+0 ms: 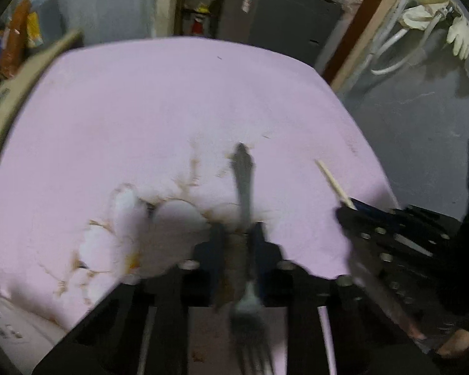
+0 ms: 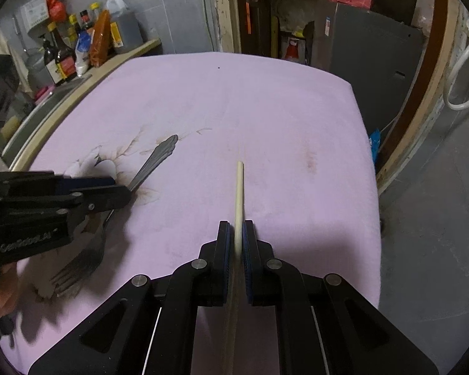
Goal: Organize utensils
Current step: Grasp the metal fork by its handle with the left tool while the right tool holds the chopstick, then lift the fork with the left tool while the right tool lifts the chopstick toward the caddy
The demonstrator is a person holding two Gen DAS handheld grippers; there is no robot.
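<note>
Two grippers, both clamped: left gripper [image 1: 236, 234] fingers pinch the fork [image 1: 244, 187] mid-handle, tines toward the camera; right gripper [image 2: 236, 240] fingers pinch the chopstick [image 2: 239, 193], pointing forward. Both utensils sit over the pink tabletop [image 2: 265, 118], long axes in line with the fingers, fork left of chopstick.

left hand-held gripper [image 1: 236, 231]: clamped on fork, tilted down | right hand-held gripper [image 2: 239, 240]: clamped on chopstick

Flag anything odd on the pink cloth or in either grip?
Nothing spilled or broken. The brownish marks and white patches on the pink cloth look like a printed flower pattern, not stains. Left gripper is shut on the fork; right gripper is shut on a single chopstick.
</note>
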